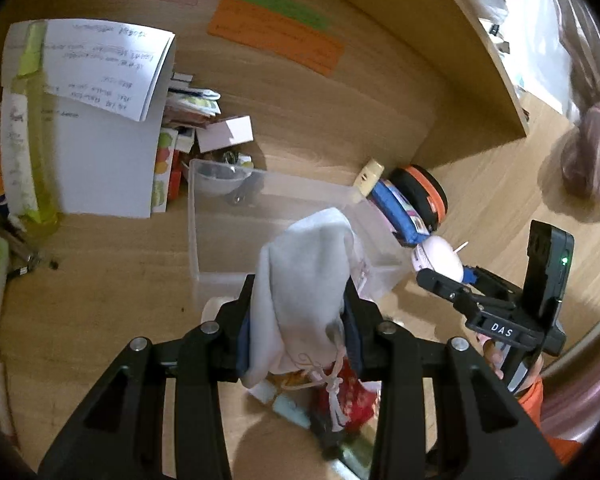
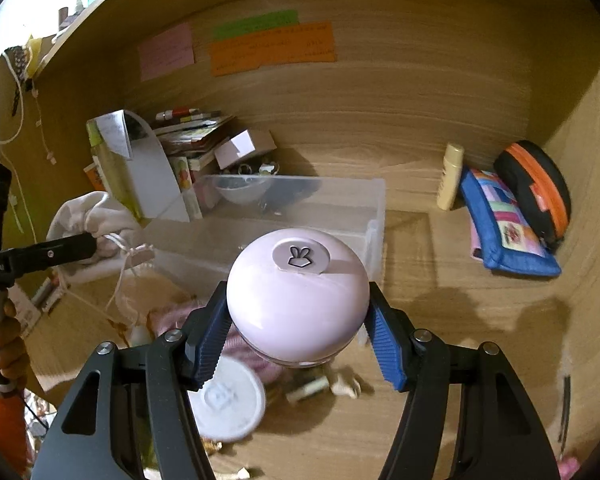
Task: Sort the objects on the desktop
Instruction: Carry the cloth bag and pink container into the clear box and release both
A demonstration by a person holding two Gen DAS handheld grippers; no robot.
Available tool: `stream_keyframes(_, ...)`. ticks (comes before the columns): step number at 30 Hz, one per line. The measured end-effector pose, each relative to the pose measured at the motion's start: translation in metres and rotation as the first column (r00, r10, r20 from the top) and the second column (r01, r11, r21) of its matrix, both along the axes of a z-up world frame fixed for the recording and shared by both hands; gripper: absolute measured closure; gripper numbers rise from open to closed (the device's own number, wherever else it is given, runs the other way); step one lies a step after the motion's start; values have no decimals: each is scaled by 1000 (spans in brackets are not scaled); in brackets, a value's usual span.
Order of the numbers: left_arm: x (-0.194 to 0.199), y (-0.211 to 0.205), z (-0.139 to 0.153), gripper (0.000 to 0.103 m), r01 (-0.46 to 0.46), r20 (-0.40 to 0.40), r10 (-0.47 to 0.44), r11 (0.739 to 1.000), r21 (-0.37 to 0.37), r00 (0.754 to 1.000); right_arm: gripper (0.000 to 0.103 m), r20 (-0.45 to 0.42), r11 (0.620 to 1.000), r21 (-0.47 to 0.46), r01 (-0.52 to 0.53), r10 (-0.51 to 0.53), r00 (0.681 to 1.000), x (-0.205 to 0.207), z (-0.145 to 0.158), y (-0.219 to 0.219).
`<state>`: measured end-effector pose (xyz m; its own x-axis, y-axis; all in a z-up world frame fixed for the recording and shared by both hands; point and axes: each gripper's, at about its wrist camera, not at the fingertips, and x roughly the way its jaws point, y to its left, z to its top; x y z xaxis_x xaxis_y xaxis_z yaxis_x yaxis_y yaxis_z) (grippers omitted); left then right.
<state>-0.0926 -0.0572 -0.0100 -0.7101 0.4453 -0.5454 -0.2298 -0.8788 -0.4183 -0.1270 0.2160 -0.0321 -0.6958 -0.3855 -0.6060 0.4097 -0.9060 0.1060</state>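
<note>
Right gripper (image 1: 444, 280), body marking: white letters "DAS" are showing on the black housing in the left wrist view;
Left gripper (image 2: 90, 244), body marking: partial white lettering ending in "RobotAI" is showing at the frame edge of the right wrist view; leading characters are lying out of frame;
Pink round device (image 2: 298, 300), top sign: a rabbit-head emblem is sitting on the round top button; no letters;
White paper sheet (image 1: 108, 68): handwriting is showing, too small to read;
Orange note (image 2: 272, 48), green note (image 2: 256, 24), pink note (image 2: 166, 51): handwriting is staying illegible
</note>
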Motion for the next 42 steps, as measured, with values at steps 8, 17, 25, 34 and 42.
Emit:
stream_keyframes(8, -42, 6, 5, 66, 0, 13, 0, 1000, -8, 1000, 43, 22, 1000, 22, -18, 17, 1000, -36, -3, -14)
stream_keyframes(17, -81, 13, -2, 66, -6, 41, 9, 996, -93, 999, 43, 46, 996, 78, -40, 37, 998, -70, -10, -30)
stream_keyframes(25, -104, 21, -11, 66, -4, 71, 17, 983, -184, 997, 43, 92, 985, 150, -84, 71, 993, -96, -20, -45)
stream_keyframes(34, -127, 39, -24, 66, 9, 106, 21, 962, -273, 994, 43, 153, 967, 224, -124, 91, 984, -116, -32, -59)
stream_keyframes(42, -134, 39, -41, 66, 20, 147, 26, 952, -305, 989, 43, 202, 934, 318, -162, 100, 974, -125, -43, -73)
